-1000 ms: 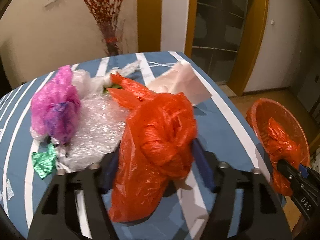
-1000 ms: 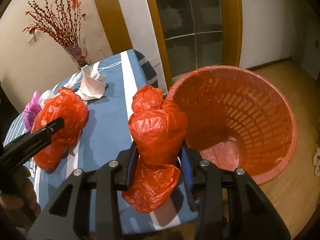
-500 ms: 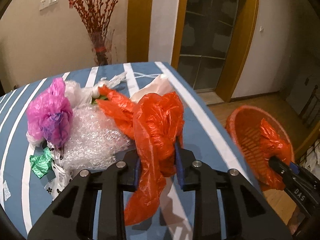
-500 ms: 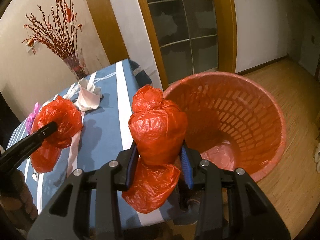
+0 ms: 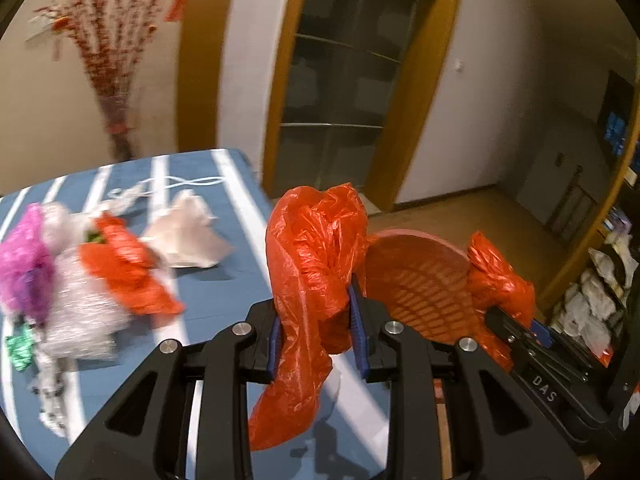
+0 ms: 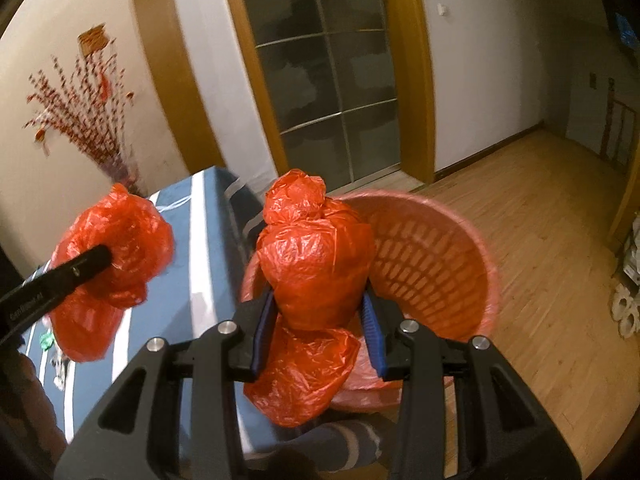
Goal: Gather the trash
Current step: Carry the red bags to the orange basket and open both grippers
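Note:
My left gripper [image 5: 314, 312] is shut on a crumpled red plastic bag [image 5: 316, 248], which hangs clear of the blue striped table [image 5: 224, 280]. My right gripper [image 6: 318, 316] is shut on a second, knotted red bag [image 6: 316, 264], held over the near rim of the red plastic basket [image 6: 440, 248] on the floor. In the left wrist view that basket [image 5: 416, 280] lies just beyond the table edge, with the right gripper [image 5: 516, 320] and its bag [image 5: 496, 276] over it. The right wrist view has the left gripper's finger [image 6: 76, 268] and its bag [image 6: 116, 240] at the left.
More trash lies on the table: a pink bag [image 5: 24, 264], bubble wrap [image 5: 80, 312], another red bag [image 5: 124, 272], a white paper bag [image 5: 188, 236] and green foil [image 5: 18, 346]. A vase of red branches [image 5: 116, 80] stands behind. Shelves with bags [image 5: 600, 292] are at far right.
The left gripper closed on the red bag, lifted it off the table and swung right toward the basket. The right gripper rose with its bag, staying over the basket.

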### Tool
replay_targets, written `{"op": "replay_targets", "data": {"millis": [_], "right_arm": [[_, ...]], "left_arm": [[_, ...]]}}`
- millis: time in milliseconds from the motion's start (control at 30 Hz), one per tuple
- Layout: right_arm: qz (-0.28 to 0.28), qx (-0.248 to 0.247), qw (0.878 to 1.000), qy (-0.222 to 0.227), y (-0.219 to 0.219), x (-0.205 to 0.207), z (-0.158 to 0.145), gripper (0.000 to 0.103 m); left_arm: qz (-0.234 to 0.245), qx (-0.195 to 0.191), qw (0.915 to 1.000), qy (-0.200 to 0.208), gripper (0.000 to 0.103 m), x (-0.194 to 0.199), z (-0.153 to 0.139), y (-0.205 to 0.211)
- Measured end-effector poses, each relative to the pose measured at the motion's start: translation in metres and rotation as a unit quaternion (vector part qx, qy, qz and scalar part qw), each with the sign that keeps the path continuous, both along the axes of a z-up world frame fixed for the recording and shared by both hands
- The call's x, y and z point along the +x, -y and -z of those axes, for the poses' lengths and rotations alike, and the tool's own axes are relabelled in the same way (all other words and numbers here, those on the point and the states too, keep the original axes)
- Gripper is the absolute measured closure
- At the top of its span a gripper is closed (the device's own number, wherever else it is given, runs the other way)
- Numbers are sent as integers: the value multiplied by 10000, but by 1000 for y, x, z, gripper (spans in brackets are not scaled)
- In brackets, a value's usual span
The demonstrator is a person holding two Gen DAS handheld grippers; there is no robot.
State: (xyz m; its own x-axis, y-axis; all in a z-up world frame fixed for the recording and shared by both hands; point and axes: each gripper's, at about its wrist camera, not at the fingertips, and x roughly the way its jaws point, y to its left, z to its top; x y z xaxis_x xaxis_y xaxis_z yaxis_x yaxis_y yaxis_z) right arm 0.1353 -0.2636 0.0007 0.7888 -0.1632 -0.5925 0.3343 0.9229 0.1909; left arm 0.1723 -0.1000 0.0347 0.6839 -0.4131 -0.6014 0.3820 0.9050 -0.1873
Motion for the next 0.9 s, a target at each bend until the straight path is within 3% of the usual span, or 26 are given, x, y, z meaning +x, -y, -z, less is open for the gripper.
{"op": "replay_targets", "data": {"millis": [267, 700, 767, 900], "right_arm": [[349, 18, 9994, 78, 35, 2, 0, 64], [507, 273, 9983, 111, 70, 20, 11, 64], [494, 327, 9982, 114, 73, 21, 14, 62], [495, 428, 9978, 130, 82, 22, 18, 55]], "left_arm": [[566, -20, 9983, -125, 76, 10, 12, 58], [965, -62, 9942, -470, 75, 24, 34, 94], [963, -46, 9939, -528, 74, 25, 38, 96], [864, 13, 9940, -675, 61, 28, 46, 97]]}}
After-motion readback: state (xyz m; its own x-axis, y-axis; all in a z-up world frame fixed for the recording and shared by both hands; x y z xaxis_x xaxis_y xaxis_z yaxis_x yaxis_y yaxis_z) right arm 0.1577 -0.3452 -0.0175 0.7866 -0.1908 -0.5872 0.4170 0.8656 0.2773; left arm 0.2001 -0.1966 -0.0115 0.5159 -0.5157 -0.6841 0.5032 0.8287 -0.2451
